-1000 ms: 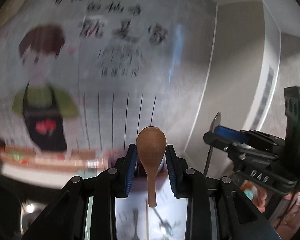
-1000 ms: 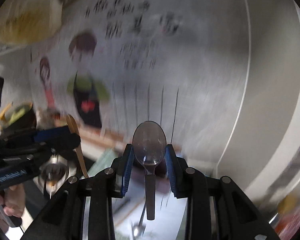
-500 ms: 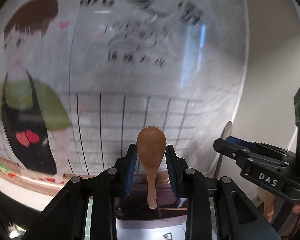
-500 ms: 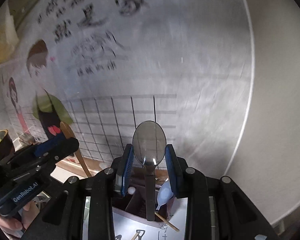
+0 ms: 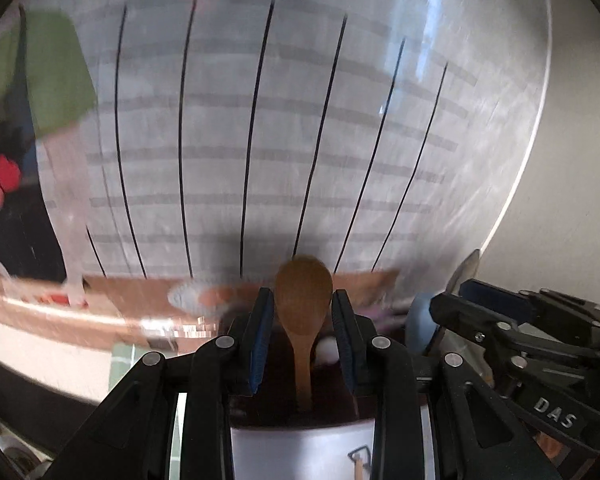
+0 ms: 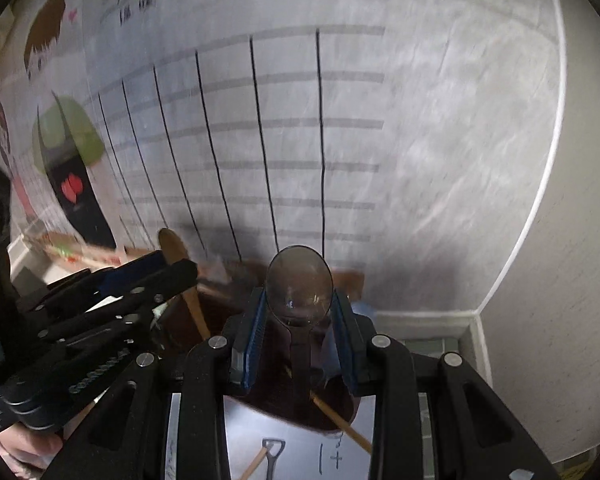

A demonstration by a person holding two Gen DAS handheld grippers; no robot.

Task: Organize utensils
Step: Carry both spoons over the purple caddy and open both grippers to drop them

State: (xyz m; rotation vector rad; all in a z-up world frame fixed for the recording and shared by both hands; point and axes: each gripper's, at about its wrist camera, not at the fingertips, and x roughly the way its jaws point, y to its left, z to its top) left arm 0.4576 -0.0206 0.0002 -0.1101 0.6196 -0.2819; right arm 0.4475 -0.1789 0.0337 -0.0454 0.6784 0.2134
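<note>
My left gripper (image 5: 303,308) is shut on a wooden spoon (image 5: 303,304), bowl up, handle pointing down into a dark brown utensil holder (image 5: 272,396) right below it. My right gripper (image 6: 300,304) is shut on a metal spoon (image 6: 299,292), bowl up, over the same holder (image 6: 332,404). In the left wrist view the right gripper (image 5: 512,320) sits at the right. In the right wrist view the left gripper (image 6: 100,312) with its wooden spoon (image 6: 176,252) is at the left. The two grippers are side by side.
A white labelled front panel (image 6: 300,448) with a shovel drawing covers the holder. Thin wooden sticks (image 6: 340,420) and a pale blue utensil (image 5: 418,328) stand in it. A wall with a cartoon poster (image 6: 260,140) is close behind. A room corner (image 6: 476,312) lies at the right.
Both grippers have moved forward and down toward the holder and the wall. The spoon handles now hang over or into the holder's compartments. Both grips are unchanged.
</note>
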